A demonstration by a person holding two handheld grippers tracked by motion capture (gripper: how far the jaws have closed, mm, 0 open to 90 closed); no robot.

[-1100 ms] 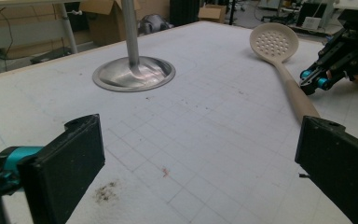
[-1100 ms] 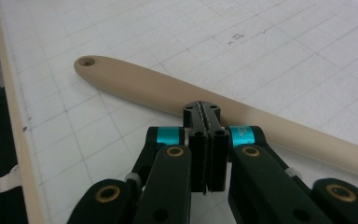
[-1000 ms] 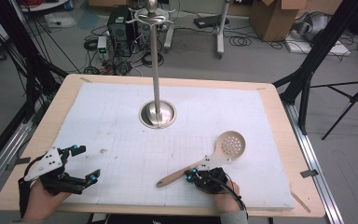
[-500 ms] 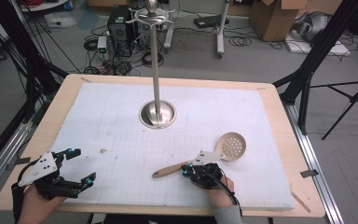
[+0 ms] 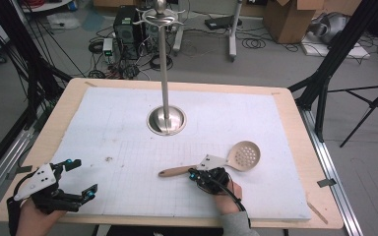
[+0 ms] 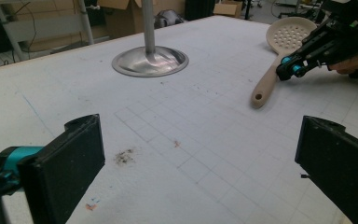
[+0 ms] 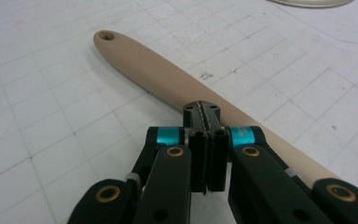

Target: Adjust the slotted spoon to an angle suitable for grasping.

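Observation:
A beige slotted spoon (image 5: 244, 156) lies flat on the white gridded mat (image 5: 118, 118), head to the right and handle (image 5: 177, 171) pointing left. My right gripper (image 5: 192, 173) is shut, with nothing between the jaws. Its closed tips (image 7: 201, 109) rest over the handle (image 7: 144, 65) about midway along it. The left gripper view shows the spoon (image 6: 284, 37) with the right gripper (image 6: 286, 70) beside its handle. My left gripper (image 5: 84, 176) hovers open at the mat's near left corner, its black pads (image 6: 70, 163) wide apart and empty.
A metal stand with a round base (image 5: 166, 120) and tall pole (image 5: 163, 64) with hooks on top rises from the mat's centre; its base (image 6: 150, 60) lies ahead of the left gripper. Wooden table rim (image 5: 295, 128) frames the mat. A small dirt smudge (image 6: 125, 157) marks the mat.
The right gripper has shifted left and slightly away from me. The spoon's handle end has swung toward the far side, while the head stayed nearly in place. The left gripper has hardly moved.

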